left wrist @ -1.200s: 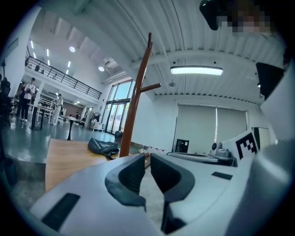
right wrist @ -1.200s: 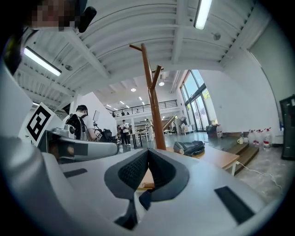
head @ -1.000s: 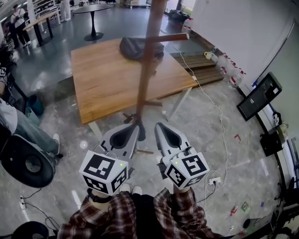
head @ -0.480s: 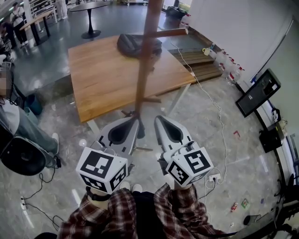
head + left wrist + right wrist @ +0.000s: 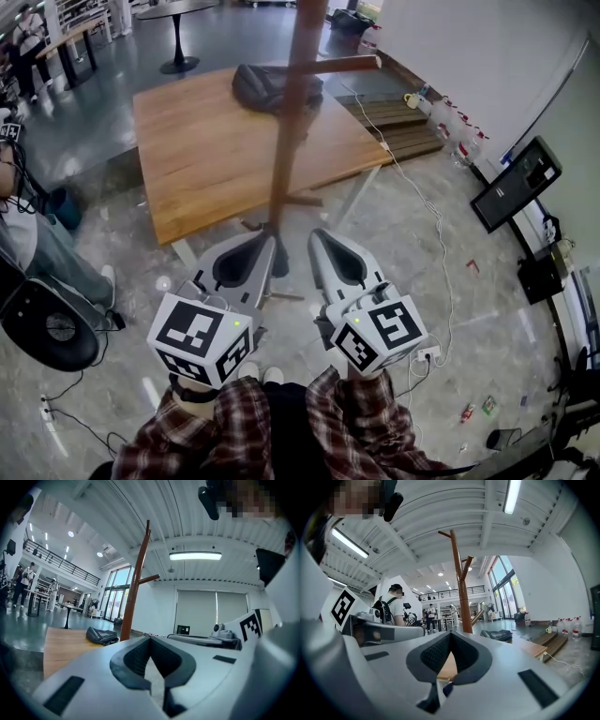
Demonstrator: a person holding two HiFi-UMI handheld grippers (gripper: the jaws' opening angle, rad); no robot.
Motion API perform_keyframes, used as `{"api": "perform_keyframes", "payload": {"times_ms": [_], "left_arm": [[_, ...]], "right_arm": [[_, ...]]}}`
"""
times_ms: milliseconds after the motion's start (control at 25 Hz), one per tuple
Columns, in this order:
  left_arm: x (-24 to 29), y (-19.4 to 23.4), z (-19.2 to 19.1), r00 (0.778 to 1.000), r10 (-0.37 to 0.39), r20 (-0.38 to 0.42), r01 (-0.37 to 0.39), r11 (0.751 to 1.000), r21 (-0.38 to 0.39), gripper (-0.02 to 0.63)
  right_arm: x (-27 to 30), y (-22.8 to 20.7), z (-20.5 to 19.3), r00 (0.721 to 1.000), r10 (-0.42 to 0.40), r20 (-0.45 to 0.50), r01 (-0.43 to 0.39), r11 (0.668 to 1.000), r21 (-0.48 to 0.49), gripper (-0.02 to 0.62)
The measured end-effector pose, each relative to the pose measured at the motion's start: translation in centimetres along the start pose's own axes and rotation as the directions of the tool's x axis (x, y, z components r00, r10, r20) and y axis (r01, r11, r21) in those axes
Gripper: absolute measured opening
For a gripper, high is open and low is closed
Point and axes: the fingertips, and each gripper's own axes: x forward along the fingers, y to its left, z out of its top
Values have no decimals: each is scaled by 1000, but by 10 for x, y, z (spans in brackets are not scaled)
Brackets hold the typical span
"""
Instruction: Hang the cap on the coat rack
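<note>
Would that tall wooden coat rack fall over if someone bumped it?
Maybe just a wobble. The coat rack is a tall, thin pole on short feet, so a push high up would likely tip it more easily than one low down. It looks like solid wood, so it is probably stiff and fairly heavy, not bendy.

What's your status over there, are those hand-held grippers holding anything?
Left hand-held gripper and right hand-held gripper both shut, empty. Coat rack bare, straight ahead. Dark bundle on the table, maybe the cap, untouched. Nothing seen in the way.

Wooden table (image 5: 216,159), black monitor (image 5: 516,185)
</note>
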Motion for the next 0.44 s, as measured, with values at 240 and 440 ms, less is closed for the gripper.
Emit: {"api": "perform_keyframes", "payload": {"times_ms": [240, 440], "left_arm": [[5, 4, -7, 1000, -4, -9, 4, 1000, -1, 11], [11, 4, -7, 1000, -13, -18, 13, 1000, -3, 11]], "right_arm": [[4, -2, -5, 1000, -1, -4, 1, 1000, -4, 11], [8, -4, -3, 1000, -5, -7, 5, 1000, -3, 11]]}}
